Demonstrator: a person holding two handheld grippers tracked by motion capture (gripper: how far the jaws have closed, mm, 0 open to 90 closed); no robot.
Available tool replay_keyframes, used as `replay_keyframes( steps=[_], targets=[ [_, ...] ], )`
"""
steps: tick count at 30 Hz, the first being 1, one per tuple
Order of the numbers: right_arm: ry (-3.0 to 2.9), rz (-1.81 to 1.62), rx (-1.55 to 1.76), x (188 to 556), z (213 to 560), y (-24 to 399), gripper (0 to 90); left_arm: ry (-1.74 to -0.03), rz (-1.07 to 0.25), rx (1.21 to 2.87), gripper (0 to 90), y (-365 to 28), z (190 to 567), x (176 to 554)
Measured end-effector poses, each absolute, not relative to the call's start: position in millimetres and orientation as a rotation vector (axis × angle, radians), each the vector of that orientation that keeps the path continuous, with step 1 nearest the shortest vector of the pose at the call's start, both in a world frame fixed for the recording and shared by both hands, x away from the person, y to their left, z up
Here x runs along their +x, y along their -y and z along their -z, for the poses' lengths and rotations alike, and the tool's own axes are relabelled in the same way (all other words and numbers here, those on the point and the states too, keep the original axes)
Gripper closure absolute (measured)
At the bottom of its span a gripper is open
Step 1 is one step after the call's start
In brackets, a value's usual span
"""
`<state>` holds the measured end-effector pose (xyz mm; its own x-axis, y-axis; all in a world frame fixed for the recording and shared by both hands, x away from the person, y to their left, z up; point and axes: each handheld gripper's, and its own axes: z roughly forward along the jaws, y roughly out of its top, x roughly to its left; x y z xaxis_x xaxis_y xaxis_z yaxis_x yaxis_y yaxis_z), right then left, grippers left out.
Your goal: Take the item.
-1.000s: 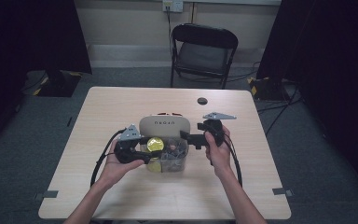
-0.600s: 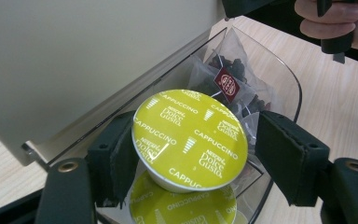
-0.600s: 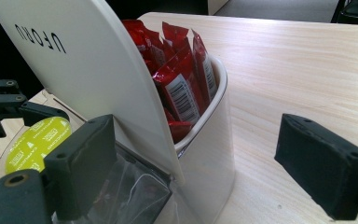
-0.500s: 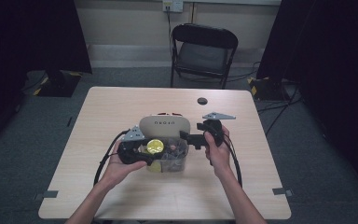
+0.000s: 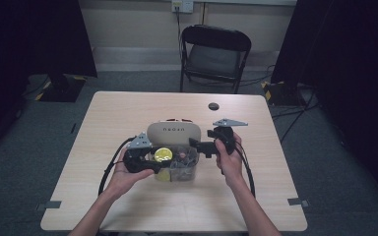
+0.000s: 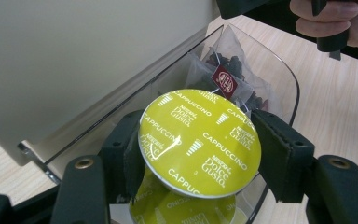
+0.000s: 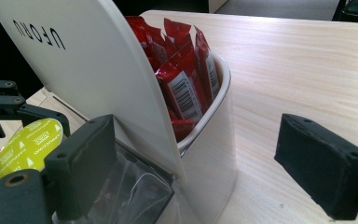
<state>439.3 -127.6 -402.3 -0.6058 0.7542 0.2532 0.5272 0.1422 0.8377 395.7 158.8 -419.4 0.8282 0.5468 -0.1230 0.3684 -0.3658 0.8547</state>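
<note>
Two jaws of the left gripper [image 6: 198,158] were clamped on the rim of a yellow-green capsule [image 6: 199,142] (lid printed CAPPUCCINO), its flat foil face tilted up toward the camera and its body pointing down into the clear bin [image 6: 279,74], just above another capsule. Beside the tea bag [image 6: 226,74] in that bin stood the white organiser [image 7: 214,154] with red sachets [image 7: 186,84]; the right gripper [image 7: 205,172] hung wide open astride its corner, grasping nothing.

Organizer [image 5: 173,132] mid-table [image 5: 103,113]; sachets [image 7: 186,79] in rear compartment, capsule [image 6: 199,142] over front bin [image 6: 279,74].
</note>
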Motion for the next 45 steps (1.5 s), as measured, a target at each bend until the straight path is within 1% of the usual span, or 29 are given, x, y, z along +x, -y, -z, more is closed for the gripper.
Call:
replay_keyframes(
  steps=[5, 23, 34, 45],
  targets=[
    [-2.185, -1.456, 1.261, 439, 403, 128, 12.3, -0.681, -0.244, 1.996, 38.6, -162, 416, 395],
    [-2.183, -1.455, 1.258, 439, 402, 126, 12.6, -0.68, -0.219, 1.942, 38.7, -172, 406, 389],
    [-2.184, -1.456, 1.256, 439, 402, 126, 12.4, -0.701, -0.216, 1.902, 38.7, -188, 400, 390],
    [-2.178, -1.455, 1.254, 438, 403, 126, 12.6, -0.718, -0.266, 1.881, 38.7, -210, 390, 393]
  ],
)
